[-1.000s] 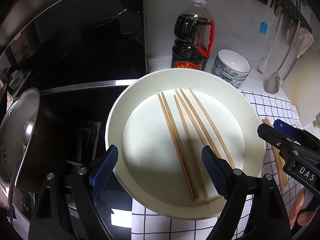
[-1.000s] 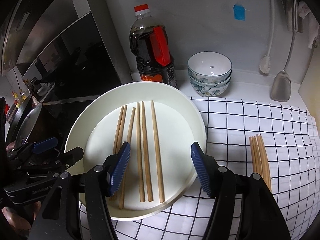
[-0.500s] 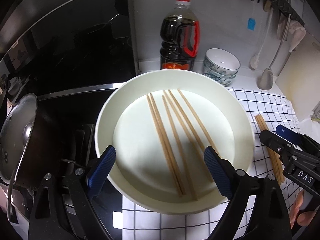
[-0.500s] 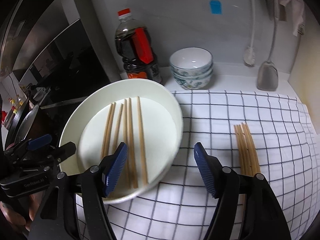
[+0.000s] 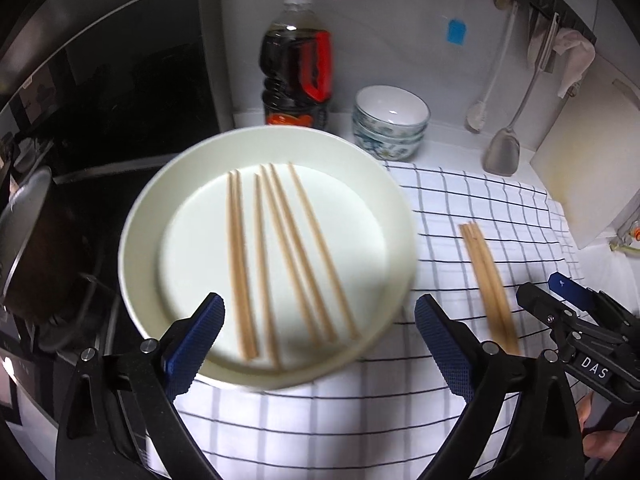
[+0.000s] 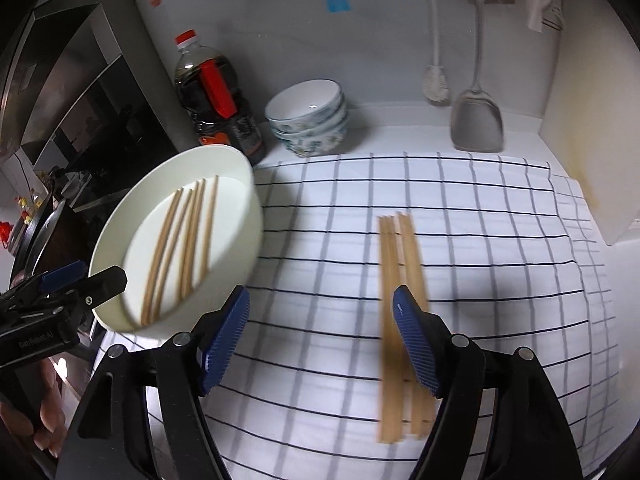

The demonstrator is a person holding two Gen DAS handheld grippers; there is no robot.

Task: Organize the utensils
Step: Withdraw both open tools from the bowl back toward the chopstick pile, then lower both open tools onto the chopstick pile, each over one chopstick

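Left gripper [image 5: 316,344] angling downward, jaws just widening, released, plate [image 5: 140,240] ahead; right gripper [image 6: 320,336] likewise, chopsticks [image 6: 390,264] beneath its right finger.

White wall [image 6: 280,20], white counter [image 6: 400,128], checked cloth [image 6: 480,240], dark glossy stove panel [image 5: 100,100] at left

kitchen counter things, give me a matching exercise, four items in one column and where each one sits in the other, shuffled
Things:
1. loose wooden chopsticks
2. bundled wooden chopsticks
3. dark sauce bottle with red cap
4. grey metal spatula

Places:
A. hanging against the wall
B. on the checked cloth
C. beside the stacked patterned bowls
D. in the round white plate

Pairs: 1-D, 2-B, 3-C, 4-A
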